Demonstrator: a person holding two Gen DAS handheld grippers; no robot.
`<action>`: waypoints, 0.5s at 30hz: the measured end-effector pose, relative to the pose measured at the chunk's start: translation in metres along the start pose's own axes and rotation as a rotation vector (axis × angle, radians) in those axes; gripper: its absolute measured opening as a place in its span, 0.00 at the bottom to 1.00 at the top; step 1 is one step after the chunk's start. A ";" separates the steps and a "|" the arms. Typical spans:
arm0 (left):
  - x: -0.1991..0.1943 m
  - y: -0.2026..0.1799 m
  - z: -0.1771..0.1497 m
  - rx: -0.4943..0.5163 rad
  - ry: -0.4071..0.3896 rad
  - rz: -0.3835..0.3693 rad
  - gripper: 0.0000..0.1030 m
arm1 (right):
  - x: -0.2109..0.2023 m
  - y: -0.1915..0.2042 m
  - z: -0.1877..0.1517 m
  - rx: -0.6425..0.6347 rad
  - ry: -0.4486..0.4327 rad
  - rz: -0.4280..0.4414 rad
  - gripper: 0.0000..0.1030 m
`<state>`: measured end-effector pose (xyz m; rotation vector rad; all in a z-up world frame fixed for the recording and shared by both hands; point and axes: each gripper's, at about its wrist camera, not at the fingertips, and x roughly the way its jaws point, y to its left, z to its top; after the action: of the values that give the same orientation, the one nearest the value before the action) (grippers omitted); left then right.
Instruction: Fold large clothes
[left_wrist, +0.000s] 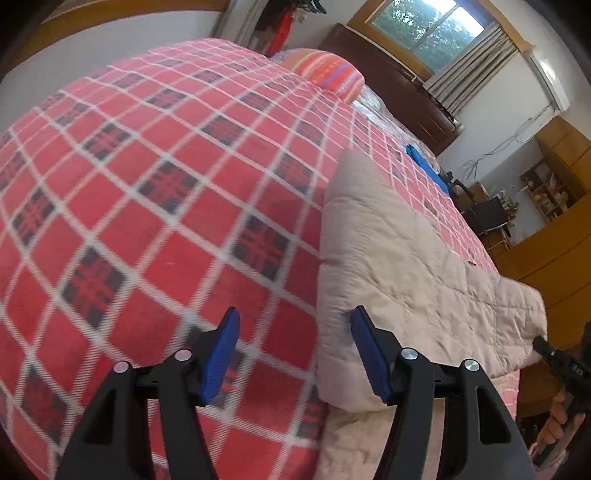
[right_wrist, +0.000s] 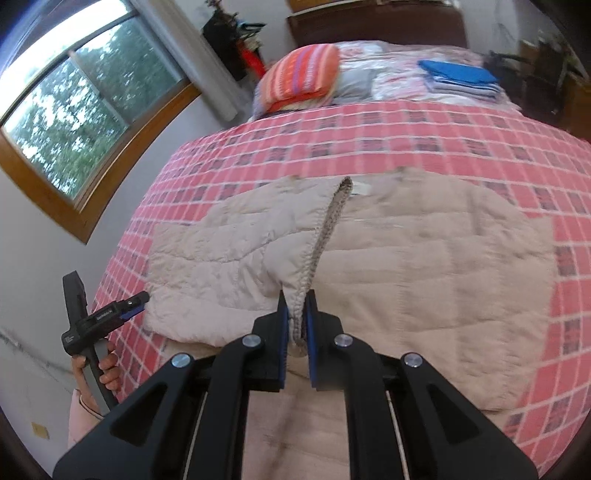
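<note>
Right now the right gripper (right_wrist: 296, 314) is pinched tight on the knit edge of a beige quilted jacket (right_wrist: 424, 266). It lifts that edge up so one soft flap stands over the rest. The jacket lies flat on the red checked blanket (right_wrist: 369, 125) that covers the bed.

The left gripper (left_wrist: 293, 354) is wide open and holds nothing. One blue finger (left_wrist: 364, 347) sits right by the folded side of the jacket, and the other hangs over the blanket.

I think the step is to carry the lifted flap across and lay it down flat. To do it well, the right gripper should keep its tight pinch and move slowly, so the flap does not twist or bunch up. The flap should land with its edges lined up on the layer below. The left gripper could press or grab the near side so the jacket does not slide on the blanket.

The right wrist view shows the whole jacket spread out, a striped orange pillow (right_wrist: 299, 77) and a blue folded stack (right_wrist: 460, 75) at the far end of the bed. It also shows a hand (right_wrist: 98, 373) holding the left gripper. The left wrist view shows the thick folded side of the jacket up close, which the other view does not.
</note>
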<state>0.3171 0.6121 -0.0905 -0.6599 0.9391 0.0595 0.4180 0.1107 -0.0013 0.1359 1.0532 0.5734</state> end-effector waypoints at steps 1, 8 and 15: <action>0.002 -0.003 0.001 0.001 0.004 -0.011 0.62 | -0.003 -0.011 -0.001 0.019 -0.003 -0.002 0.08; 0.022 -0.024 0.008 0.005 0.012 -0.024 0.61 | -0.004 -0.059 -0.013 0.093 -0.005 -0.066 0.08; 0.052 -0.040 0.009 0.025 0.066 -0.005 0.33 | 0.020 -0.082 -0.026 0.124 0.051 -0.106 0.08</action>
<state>0.3676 0.5732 -0.1063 -0.6444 1.0007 0.0218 0.4343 0.0474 -0.0603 0.1738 1.1390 0.4180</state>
